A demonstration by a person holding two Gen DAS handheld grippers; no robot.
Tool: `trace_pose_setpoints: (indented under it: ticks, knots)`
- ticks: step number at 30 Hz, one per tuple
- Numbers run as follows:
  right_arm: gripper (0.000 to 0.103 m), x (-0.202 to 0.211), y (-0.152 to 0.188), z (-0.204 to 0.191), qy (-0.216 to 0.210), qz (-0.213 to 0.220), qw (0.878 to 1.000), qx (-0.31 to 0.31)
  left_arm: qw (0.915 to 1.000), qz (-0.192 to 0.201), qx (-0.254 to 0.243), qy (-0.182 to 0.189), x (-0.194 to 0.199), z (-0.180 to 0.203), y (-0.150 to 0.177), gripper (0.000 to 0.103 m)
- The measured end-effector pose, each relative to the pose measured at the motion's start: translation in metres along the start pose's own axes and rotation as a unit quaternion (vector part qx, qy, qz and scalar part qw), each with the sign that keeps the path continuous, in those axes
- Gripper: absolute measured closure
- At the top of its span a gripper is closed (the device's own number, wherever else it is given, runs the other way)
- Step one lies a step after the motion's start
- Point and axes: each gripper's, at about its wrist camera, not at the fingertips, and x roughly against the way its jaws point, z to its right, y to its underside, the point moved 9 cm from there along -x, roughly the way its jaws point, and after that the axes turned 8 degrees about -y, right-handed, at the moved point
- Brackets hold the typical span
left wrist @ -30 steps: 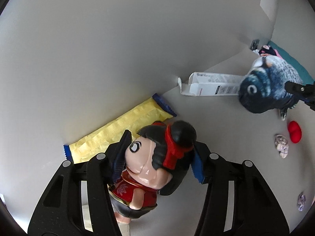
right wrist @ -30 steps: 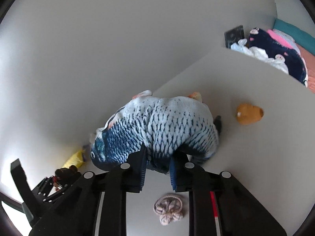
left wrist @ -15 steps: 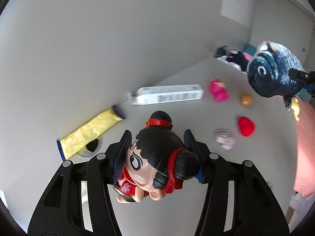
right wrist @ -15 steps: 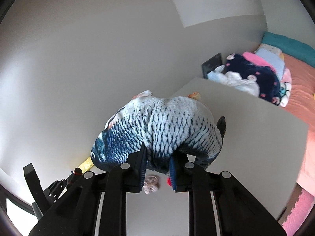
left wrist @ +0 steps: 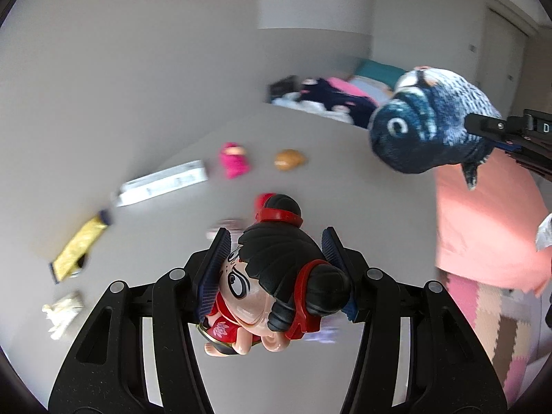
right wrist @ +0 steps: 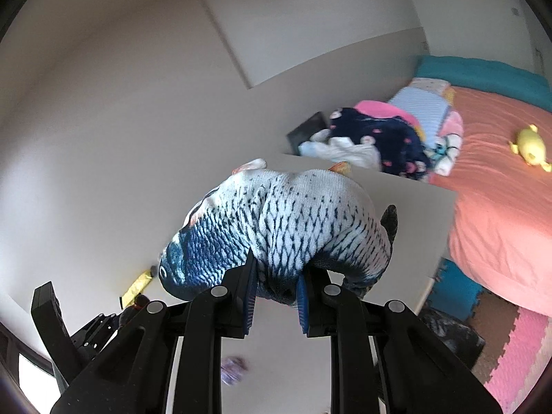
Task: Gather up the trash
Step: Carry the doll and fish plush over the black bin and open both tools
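While both hands are loaded, I judge the doll [left wrist: 276, 286] hard and slick, the fish [right wrist: 279, 231] soft and light.
Left view: left gripper [left wrist: 276, 269] clamps the doll's head above the table [left wrist: 362, 207]. Right view: right gripper [right wrist: 276, 293] pinches the fish's belly, jaws narrow; I'd grip mid-body.

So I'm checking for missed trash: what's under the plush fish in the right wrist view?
Below the plush fish, past the right gripper, only a blurred purplish scrap shows on the grey surface. The fish hides the rest.
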Motion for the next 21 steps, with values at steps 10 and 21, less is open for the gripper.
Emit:
trace_pose_setpoints:
  ticks: [10,21]
  knots:
    - [0.082,0.081,0.027,0.099,0.062,0.025,0.997,-0.047,0.9935,-0.006,-0.084,0.076,0.01,0.144,0.014,0.049]
    - [0.081,0.145,0.063,0.192,0.137,0.017,0.986,-0.093,0.9755,-0.034,-0.163,0.143,0.011,0.271,0.048,0.049]
